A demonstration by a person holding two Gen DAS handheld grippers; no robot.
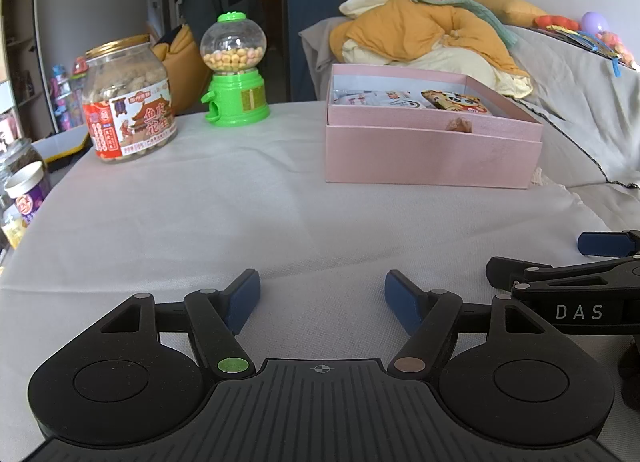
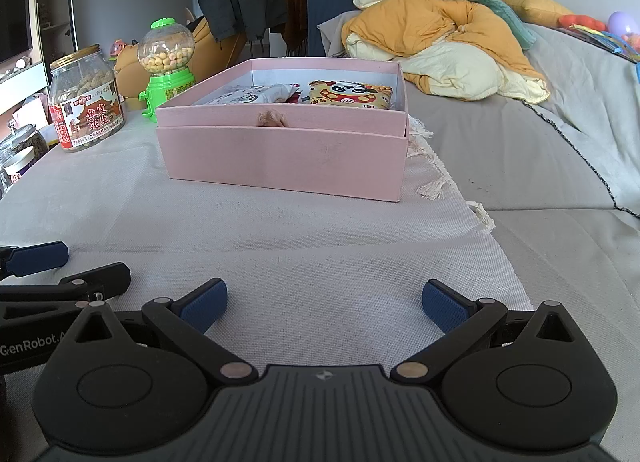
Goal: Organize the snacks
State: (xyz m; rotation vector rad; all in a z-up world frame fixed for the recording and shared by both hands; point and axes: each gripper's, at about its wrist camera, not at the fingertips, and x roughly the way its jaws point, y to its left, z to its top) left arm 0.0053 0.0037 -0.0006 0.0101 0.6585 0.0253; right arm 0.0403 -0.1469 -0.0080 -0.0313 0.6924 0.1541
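Note:
A pink box [image 1: 432, 153] [image 2: 284, 165] stands open on the white cloth, holding a yellow panda snack packet [image 1: 456, 101] [image 2: 350, 95] and white snack packets [image 1: 372, 97] [image 2: 256, 93]. Left of it stand a green candy dispenser [image 1: 235, 69] [image 2: 166, 61] and a peanut jar [image 1: 128, 101] [image 2: 86, 101]. My left gripper [image 1: 322, 298] hovers low over the cloth near the front, open and holding nothing. My right gripper [image 2: 324, 304] sits beside it on the right, also open with nothing between its fingers. Both are well short of the box.
Small jars [image 1: 24, 189] [image 2: 18, 153] stand at the table's left edge. A grey sofa [image 2: 560, 133] with a heap of orange and cream bedding [image 1: 432, 29] [image 2: 440, 41] lies right of and behind the table. The cloth's fringed edge [image 2: 436, 165] runs along the right.

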